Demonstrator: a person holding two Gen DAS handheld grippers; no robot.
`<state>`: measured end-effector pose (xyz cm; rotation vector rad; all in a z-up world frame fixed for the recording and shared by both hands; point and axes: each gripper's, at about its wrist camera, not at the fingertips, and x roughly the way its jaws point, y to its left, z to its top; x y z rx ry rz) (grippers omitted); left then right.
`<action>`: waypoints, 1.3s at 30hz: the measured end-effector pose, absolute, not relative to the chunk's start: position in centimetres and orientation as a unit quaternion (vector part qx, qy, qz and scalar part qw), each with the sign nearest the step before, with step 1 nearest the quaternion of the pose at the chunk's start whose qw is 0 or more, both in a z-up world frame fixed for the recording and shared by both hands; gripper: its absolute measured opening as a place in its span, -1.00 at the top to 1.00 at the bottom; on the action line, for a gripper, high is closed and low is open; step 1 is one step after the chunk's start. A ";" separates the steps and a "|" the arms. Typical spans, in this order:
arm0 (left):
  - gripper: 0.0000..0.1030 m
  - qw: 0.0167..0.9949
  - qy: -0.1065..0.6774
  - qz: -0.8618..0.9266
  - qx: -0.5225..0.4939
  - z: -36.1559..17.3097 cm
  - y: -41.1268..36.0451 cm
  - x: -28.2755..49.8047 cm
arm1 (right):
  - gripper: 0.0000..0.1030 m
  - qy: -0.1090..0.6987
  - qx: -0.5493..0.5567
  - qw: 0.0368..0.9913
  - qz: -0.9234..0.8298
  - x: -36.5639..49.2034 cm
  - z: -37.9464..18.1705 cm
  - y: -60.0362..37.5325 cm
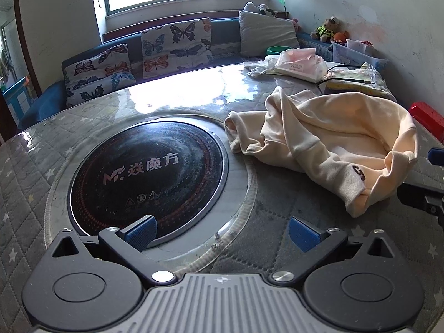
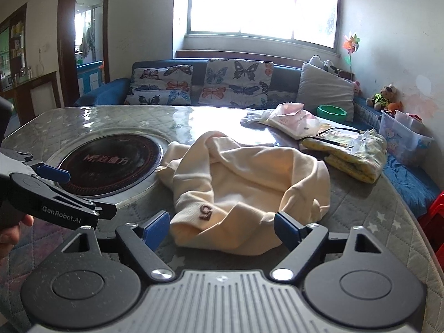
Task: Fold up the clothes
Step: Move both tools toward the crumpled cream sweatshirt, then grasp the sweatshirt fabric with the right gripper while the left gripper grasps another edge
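**Cream garment, crumpled, on counter**

- Garment [image 2: 249, 183]: cream, bunched in a loose heap; a cuff with a dark "5" mark faces the right fingers. It lies just ahead of and between the right fingers [image 2: 155, 229], and ahead and to the right of the left fingers [image 1: 140, 231].
- Right gripper [image 2: 222, 229]: fingers spread wide, blue pads either side of the garment's near edge; contact cannot be told.
- Left gripper [image 1: 222, 233]: fingers spread wide, holding nothing, above the hob rim.
- Counter [image 1: 25, 166]: grey quilted cover with stars under clear sheet.
- Hob [image 1: 147, 174]: round, black, set into the counter, directly ahead of the left fingers.
- Bags [image 2: 291, 119] and yellow cloth [image 2: 352, 161]: far side of the counter, beyond the garment.
- Sofa [image 2: 155, 66]: behind the counter, with butterfly cushions.
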<state>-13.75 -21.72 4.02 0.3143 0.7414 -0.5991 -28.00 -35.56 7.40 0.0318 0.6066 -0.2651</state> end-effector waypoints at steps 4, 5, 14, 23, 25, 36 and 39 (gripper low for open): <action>-1.00 0.875 0.354 -0.293 0.154 4.3 -22.6 -13.3 | -0.54 0.296 0.018 0.945 -0.139 -27.6 7.6 -36.3; -1.00 0.876 0.351 -0.294 0.154 4.5 -22.8 -13.1 | -0.53 0.296 0.019 0.945 -0.141 -27.5 7.6 -36.5; -0.97 0.878 0.336 -0.313 0.134 6.4 -25.0 -11.0 | -0.37 0.289 0.019 0.946 -0.148 -26.3 8.1 -38.2; -0.78 0.868 0.337 -0.338 0.137 6.4 -29.1 -8.4 | -0.37 0.286 0.038 0.941 -0.178 -24.6 8.3 -41.4; -0.73 0.864 0.344 -0.340 0.137 6.1 -30.0 -7.6 | -0.37 0.292 0.048 0.938 -0.182 -24.1 8.1 -42.3; 0.19 0.839 0.390 -0.357 0.130 3.9 -33.1 -4.6 | -0.02 0.330 0.065 0.922 -0.193 -22.4 6.1 -45.1; 0.48 0.837 0.387 -0.364 0.134 3.7 -33.2 -5.2 | 0.26 0.334 0.070 0.921 -0.187 -22.7 5.7 -45.3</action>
